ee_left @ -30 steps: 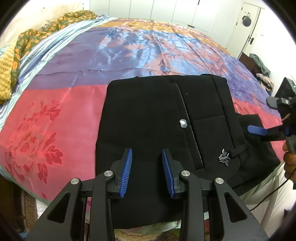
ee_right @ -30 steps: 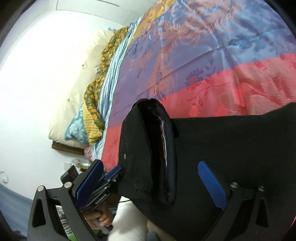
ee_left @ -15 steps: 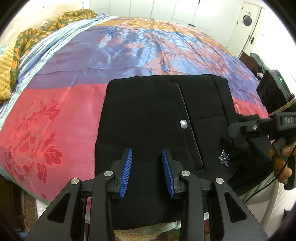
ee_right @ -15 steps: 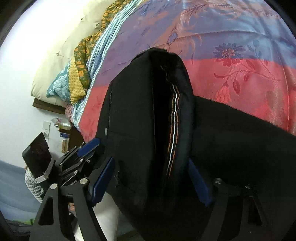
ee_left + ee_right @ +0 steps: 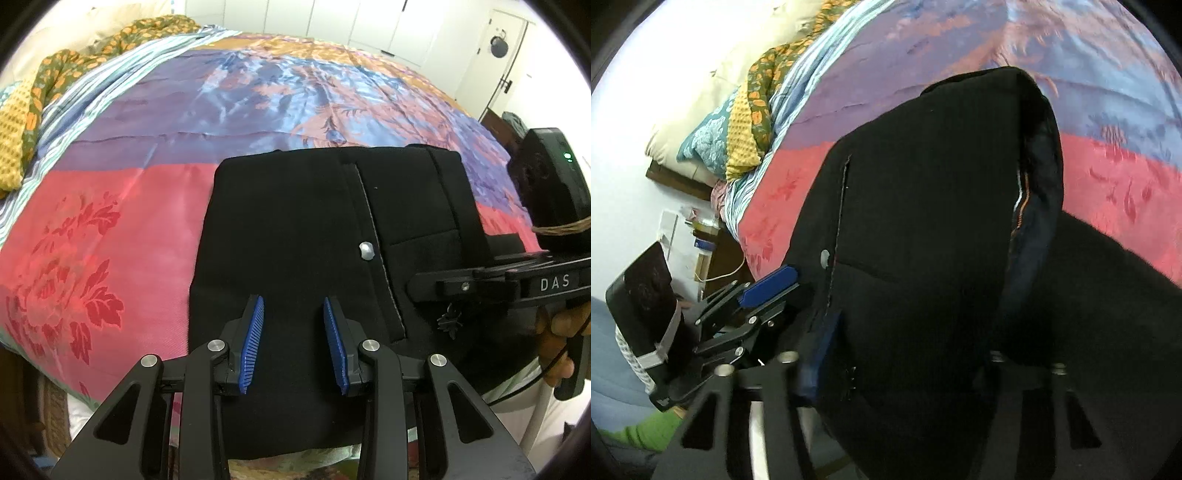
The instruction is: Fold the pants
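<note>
Two grippers: left gripper spread over black pants, right gripper closing around their waistband.

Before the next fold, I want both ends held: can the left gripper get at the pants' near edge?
Probably yes: the left gripper hovers over the pants, jaws apart, with nothing in the way.

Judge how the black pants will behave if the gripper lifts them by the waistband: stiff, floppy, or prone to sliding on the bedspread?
The pants look thick and lie flat without creases, so probably floppy yet weighty. At the waistband the layers gape, so one may slip out. The bedspread looks glossy, so dragged fabric would likely slide easily. The right gripper is closing with cloth between its jaws.
</note>
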Demonstrator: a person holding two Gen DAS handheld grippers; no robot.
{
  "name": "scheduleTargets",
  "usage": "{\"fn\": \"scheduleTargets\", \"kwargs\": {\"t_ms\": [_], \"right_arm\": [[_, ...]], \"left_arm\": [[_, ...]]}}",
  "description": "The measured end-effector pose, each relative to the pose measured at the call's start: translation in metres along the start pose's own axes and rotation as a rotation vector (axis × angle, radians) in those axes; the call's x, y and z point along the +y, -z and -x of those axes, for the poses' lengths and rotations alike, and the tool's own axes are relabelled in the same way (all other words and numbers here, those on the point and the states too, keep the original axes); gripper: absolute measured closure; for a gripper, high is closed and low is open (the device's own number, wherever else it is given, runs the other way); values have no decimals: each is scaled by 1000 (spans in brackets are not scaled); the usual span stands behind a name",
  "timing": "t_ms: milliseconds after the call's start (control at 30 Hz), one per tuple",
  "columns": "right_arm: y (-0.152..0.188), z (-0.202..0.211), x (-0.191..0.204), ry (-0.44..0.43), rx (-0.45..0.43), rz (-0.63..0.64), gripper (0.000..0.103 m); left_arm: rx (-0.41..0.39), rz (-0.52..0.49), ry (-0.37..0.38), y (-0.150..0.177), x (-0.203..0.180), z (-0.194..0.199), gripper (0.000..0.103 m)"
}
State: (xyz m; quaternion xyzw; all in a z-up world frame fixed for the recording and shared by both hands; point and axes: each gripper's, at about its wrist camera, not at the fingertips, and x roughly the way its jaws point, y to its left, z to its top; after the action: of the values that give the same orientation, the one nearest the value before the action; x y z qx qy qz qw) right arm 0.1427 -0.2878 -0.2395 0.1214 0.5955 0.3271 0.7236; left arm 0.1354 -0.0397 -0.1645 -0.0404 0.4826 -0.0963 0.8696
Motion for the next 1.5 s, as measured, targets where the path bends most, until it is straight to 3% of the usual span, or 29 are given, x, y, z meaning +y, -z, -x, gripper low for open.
{"fn": "scheduleTargets", "kwargs": {"t_ms": [67,167,300,433,533,600,767,933,1033,1067,1167,1200,1267,1367,1433,1500], "right_arm": [[1,7,2,-12,-22,7,75],[3,21,16,-28,-60,30,78],[8,51,17,-163,-140,-45,80],[17,93,11,-292,-224,-105,81],[31,135,-7,-333,-286,-150,81],[43,159,-22,-328,-316,-174,81],[86,194,-85,-252,-338,-284,81],[134,168,-168,-89,-264,-442,79],[143,164,-177,-116,-318,-481,72],[142,166,-174,-110,-319,-479,64],[132,199,-154,94,-333,-375,53],[125,217,-141,225,-353,-300,52],[110,240,-125,328,-397,-200,51],[81,252,-89,288,-476,-50,51],[65,241,-85,200,-470,2,51],[54,212,-106,181,-413,-44,51]], "left_arm": [[-3,-2,-4,0,-1,4,68],[-1,3,-5,-4,-2,15,68],[-43,21,63,-15,-3,48,68],[-135,-6,125,-28,-12,95,66],[-207,-7,148,-33,-13,123,57],[-218,10,159,-35,-10,129,56],[-172,19,126,-34,-9,112,56],[-75,-37,95,-18,-27,76,56],[-11,-83,30,-9,-40,58,56],[-3,-89,25,-8,-43,57,56],[-14,-104,31,-6,-50,61,56],[-15,-111,33,-6,-52,61,56],[-12,-134,48,-8,-63,58,56],[8,-197,68,-8,-85,46,56],[31,-238,69,-5,-98,35,56],[89,-256,62,2,-103,13,55]]}}
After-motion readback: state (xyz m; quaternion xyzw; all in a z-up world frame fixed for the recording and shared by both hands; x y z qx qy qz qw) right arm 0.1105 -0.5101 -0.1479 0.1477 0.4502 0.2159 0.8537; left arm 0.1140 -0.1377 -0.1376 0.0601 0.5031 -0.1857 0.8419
